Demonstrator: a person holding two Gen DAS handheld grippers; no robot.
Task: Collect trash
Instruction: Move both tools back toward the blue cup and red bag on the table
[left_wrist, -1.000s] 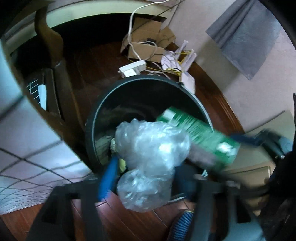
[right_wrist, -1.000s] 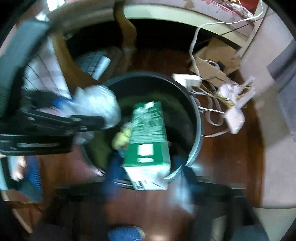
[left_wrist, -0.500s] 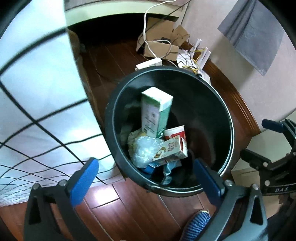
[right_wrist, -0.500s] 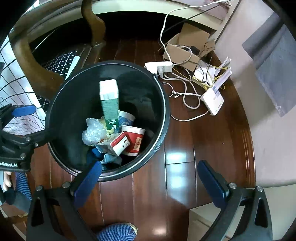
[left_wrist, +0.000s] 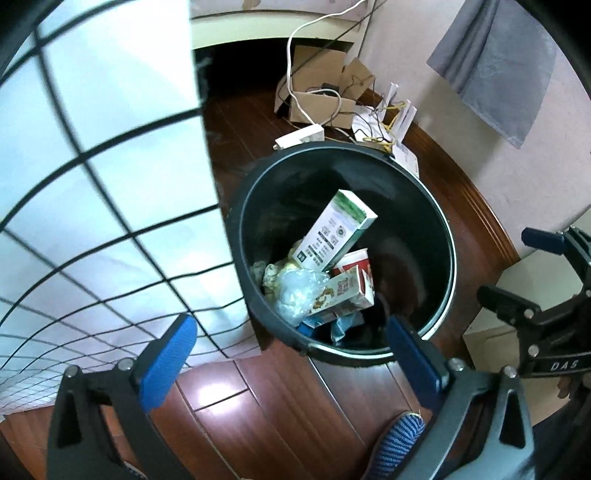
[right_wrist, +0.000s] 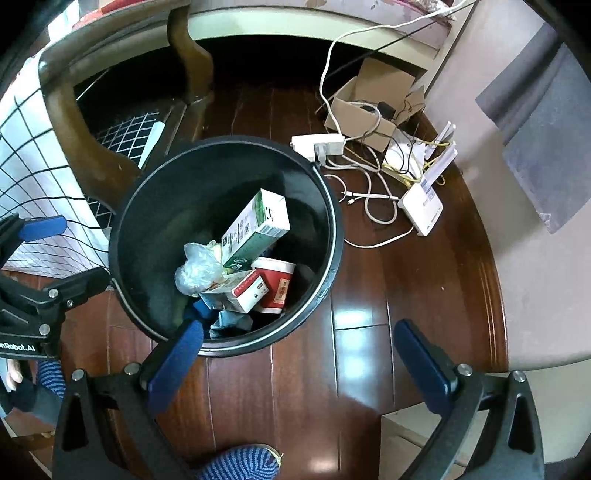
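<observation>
While both claws hang over the round black plastic bin (right_wrist: 225, 155), neither carries anything: the left gripper (left_wrist: 291, 354) has just been opening and now stands spread wide with nothing between its blue pads, and the right gripper (right_wrist: 299, 363) likewise gapes empty above the dark wooden floor (right_wrist: 362, 280), just beside the bin's near rim. Inside the bin, a tall green-and-white carton (right_wrist: 255, 229) leans tilted against the heap. Crumpled clear plastic wrap (right_wrist: 197, 267) sits at the carton's foot, touching it. A red-and-white paper cup (right_wrist: 275, 282) and a small white printed box (right_wrist: 236, 291) lie beside the wrap, with blue scraps under them nearer the bin's front wall. Judgement: the drop is done for these pieces; trash is in the bin, not in hand. Beyond the bin's far rim lie a white power strip (right_wrist: 317, 144), tangled cables, a white router (right_wrist: 421, 208) and an open cardboard box (right_wrist: 365, 110), apparently in use and likely not trash. No loose litter shows on the floor near the bin; whether more remains elsewhere cannot be told.
</observation>
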